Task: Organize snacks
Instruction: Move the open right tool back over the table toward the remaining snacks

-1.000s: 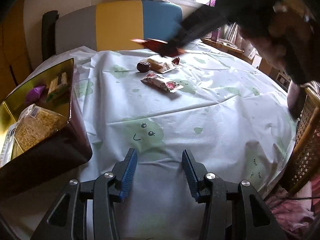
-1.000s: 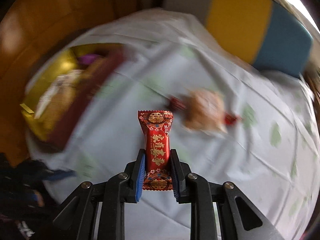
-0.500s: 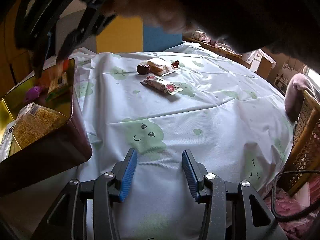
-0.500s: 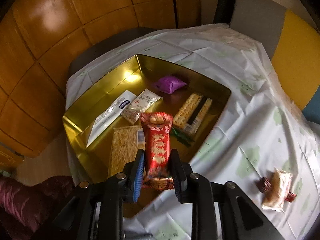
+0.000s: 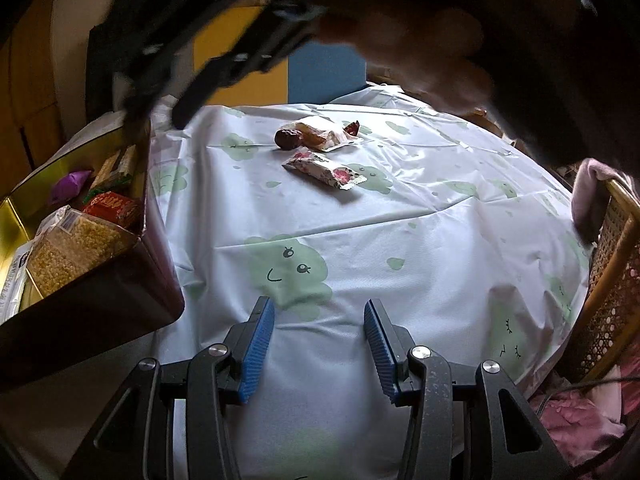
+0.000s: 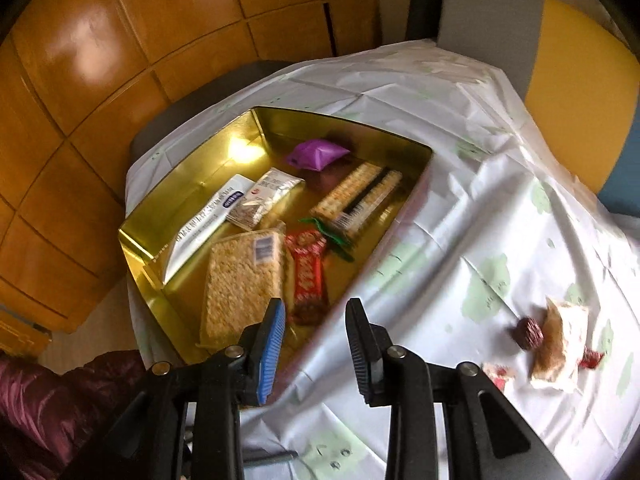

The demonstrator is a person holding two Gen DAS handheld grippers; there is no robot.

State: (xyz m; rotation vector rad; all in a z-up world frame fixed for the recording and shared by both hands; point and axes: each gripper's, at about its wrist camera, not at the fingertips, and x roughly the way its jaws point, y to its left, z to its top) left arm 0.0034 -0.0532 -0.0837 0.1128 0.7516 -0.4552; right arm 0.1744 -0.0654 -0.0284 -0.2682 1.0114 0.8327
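A gold tin [image 6: 152,240] on the table's left holds several snacks. The red candy bar [image 6: 306,276] lies inside it beside a rice cracker pack [image 6: 240,280]; it also shows in the left wrist view [image 5: 110,206]. My right gripper [image 6: 316,314] is open and empty above the tin's near edge. On the cloth lie a pink patterned packet [image 5: 324,170], a clear-wrapped pastry [image 5: 320,136] and a dark round sweet [image 5: 287,138]. My left gripper [image 5: 318,320] is open and empty, low over the cloth, well short of them.
The tin also holds a purple pouch [image 6: 316,154], cracker sticks [image 6: 360,196] and white packets [image 6: 216,212]. A grey, yellow and blue chair back [image 6: 560,40] stands behind the table. A wicker chair [image 5: 612,280] is at the right. The right arm crosses the top of the left wrist view.
My right gripper carried the red candy bar from over the cloth to the tin, opened, and let it drop inside. The left gripper has not moved.
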